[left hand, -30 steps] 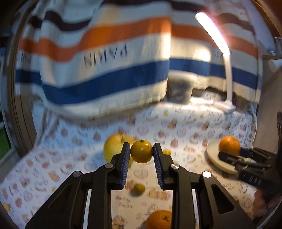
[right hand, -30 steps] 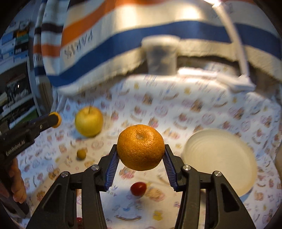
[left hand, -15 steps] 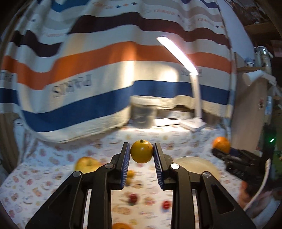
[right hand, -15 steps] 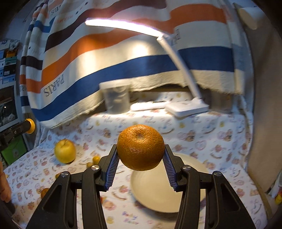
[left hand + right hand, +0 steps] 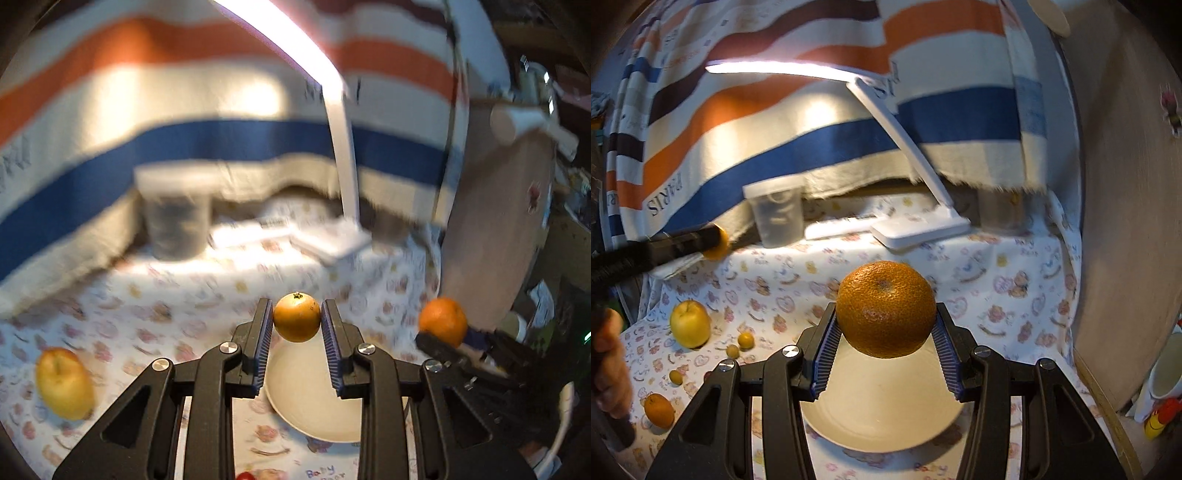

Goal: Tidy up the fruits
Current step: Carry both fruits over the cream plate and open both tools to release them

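My left gripper [image 5: 296, 321] is shut on a small orange citrus [image 5: 296, 316], held in the air above the far rim of a cream plate [image 5: 303, 406]. My right gripper [image 5: 885, 325] is shut on a large orange [image 5: 885, 308] over the same plate [image 5: 882, 413]. In the left wrist view the right gripper with its orange [image 5: 442, 326] shows at the right edge. In the right wrist view the left gripper's tip and small citrus [image 5: 716, 240] enter from the left. A yellow apple [image 5: 690, 323] lies on the patterned cloth at left.
Small yellow fruits [image 5: 745, 339] and another orange [image 5: 658, 410] lie at the cloth's left. A clear container [image 5: 775, 214], a white desk lamp [image 5: 919, 225] and a striped towel stand at the back. A wooden panel [image 5: 1126, 221] closes the right side. A mug [image 5: 1163, 380] sits lower right.
Both grippers have swung right and risen slightly with their fruit. The plate now lies beneath both, and the apple has slid to the left in each view.
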A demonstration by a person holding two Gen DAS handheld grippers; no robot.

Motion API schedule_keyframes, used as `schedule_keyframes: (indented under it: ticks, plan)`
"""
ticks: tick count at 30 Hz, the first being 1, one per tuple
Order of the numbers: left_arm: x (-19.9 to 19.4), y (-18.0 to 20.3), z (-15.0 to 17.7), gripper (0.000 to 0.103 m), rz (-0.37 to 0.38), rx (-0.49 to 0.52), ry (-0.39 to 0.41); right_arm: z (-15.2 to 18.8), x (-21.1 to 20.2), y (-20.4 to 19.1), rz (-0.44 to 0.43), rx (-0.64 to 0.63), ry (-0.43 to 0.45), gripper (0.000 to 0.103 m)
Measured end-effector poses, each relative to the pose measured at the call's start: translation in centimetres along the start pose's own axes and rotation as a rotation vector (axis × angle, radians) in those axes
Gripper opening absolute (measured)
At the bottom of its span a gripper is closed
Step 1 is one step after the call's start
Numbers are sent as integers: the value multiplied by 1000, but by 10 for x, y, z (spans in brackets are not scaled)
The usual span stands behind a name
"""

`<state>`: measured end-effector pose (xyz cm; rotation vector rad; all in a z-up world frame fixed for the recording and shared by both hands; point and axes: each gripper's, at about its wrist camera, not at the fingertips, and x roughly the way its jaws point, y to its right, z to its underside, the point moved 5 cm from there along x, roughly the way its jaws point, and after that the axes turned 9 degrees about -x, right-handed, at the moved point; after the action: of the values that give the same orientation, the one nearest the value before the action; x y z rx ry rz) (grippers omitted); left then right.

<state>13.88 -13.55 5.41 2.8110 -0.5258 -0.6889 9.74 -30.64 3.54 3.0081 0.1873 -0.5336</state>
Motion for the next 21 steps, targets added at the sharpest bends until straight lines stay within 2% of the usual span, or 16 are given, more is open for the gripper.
schedule_keyframes:
  ticks: [2, 4, 5, 7, 11, 13, 18, 21]
  plan:
    - [21, 1, 15, 26, 7, -13, -86, 4, 7, 5, 2, 1, -57, 51]
    - [34, 0, 30, 26, -5, -18, -129, 15, 19, 8, 13, -9, -155, 51]
    - [42, 2, 37, 26, 2, -8, -168, 19, 23, 10, 4, 6, -174, 51]
    - [56, 7, 52, 26, 21, 25, -275, 28, 35, 14, -45, 56, -249, 51]
    - [70, 11, 70, 26, 66, -1, -399, 43, 46, 16, -99, 92, -349, 51]
    - [73, 11, 76, 26, 75, -8, -419, 47, 47, 11, -109, 78, -374, 51]
    - [84, 6, 86, 26, 15, 20, -439, 59, 60, -1, -138, 45, -446, 51]
    - [90, -1, 92, 26, -25, 31, -473, 67, 68, -4, -117, 29, -480, 51]
